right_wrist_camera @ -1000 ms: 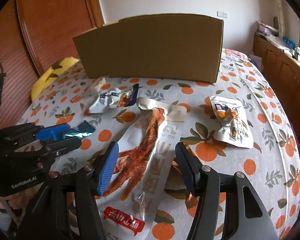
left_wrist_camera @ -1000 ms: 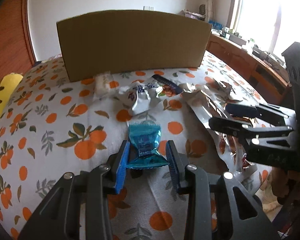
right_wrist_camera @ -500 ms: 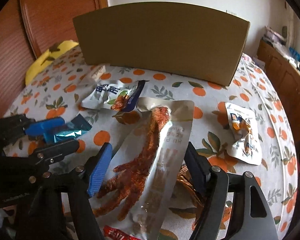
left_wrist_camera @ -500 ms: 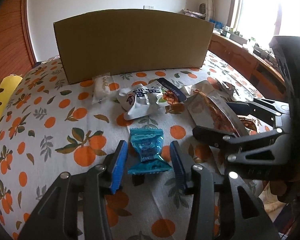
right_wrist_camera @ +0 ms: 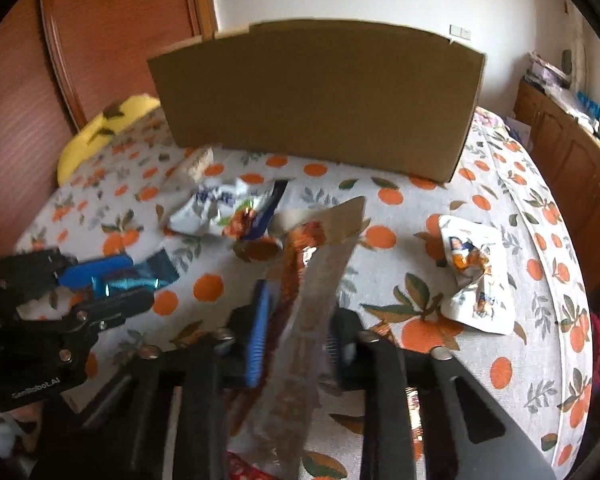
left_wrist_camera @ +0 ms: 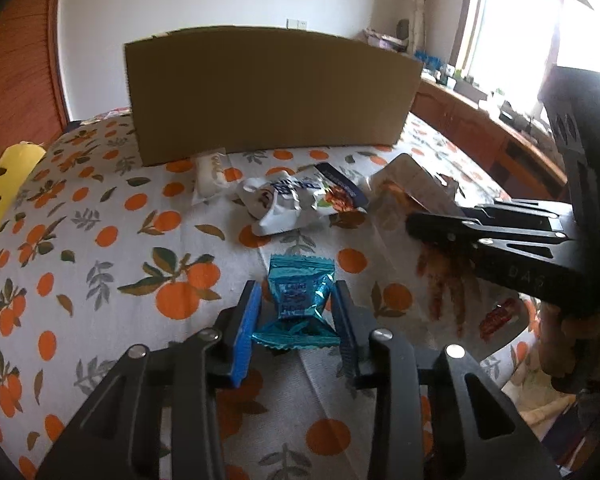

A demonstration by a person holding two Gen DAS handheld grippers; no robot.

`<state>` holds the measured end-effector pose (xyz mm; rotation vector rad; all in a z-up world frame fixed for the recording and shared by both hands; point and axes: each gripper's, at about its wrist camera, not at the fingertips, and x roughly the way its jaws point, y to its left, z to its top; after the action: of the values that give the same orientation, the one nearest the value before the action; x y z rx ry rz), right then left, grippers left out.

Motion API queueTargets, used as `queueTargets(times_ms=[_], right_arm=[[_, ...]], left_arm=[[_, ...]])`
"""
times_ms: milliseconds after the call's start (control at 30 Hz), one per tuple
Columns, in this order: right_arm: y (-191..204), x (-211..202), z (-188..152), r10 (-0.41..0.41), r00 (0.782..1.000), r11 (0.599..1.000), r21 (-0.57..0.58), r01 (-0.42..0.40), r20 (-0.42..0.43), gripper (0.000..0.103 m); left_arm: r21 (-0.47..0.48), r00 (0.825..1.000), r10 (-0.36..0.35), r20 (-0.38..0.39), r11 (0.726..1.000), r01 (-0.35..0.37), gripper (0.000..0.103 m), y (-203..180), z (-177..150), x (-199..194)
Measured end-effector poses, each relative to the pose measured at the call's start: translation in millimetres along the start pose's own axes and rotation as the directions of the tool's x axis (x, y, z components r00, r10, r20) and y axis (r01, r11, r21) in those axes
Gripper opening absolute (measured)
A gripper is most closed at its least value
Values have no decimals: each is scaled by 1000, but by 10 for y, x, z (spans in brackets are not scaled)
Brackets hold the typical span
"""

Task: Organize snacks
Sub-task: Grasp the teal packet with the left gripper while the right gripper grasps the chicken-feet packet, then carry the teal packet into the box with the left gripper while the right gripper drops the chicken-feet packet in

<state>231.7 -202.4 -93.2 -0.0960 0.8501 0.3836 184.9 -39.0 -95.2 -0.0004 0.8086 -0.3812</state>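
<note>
Closing left gripper point(left_wrist_camera: 298, 312) on the teal candy wrapper point(left_wrist_camera: 300, 300), pads pinching its sides, lying on the orange-print cloth point(left_wrist_camera: 100, 240). Closing right gripper point(right_wrist_camera: 300, 320) around the long clear chicken-feet pouch point(right_wrist_camera: 316, 280), squeezing it edge-up between the pads, in front of the cardboard box point(right_wrist_camera: 320, 96).

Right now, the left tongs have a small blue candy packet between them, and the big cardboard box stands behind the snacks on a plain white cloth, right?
Not quite. The cloth is not plain: it is white with an orange fruit and leaf print, as the left wrist view shows. The rest holds: the blue candy packet sits between the left tongs, and the cardboard box stands behind the snacks.
</note>
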Motion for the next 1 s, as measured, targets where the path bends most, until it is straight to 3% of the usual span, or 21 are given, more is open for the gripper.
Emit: queueTargets(times_ms=[367,1000], right_arm=[[68,-202,-18,4,999,1000,-6,-3,46,12],[-24,-538,3,-22,992,1000,20,19,124,11]], left_arm=[[-9,998,-20,61,1000,21,34,-16,45,-201],[4,993,-25,116,1000,25,34,-88,85,-328]])
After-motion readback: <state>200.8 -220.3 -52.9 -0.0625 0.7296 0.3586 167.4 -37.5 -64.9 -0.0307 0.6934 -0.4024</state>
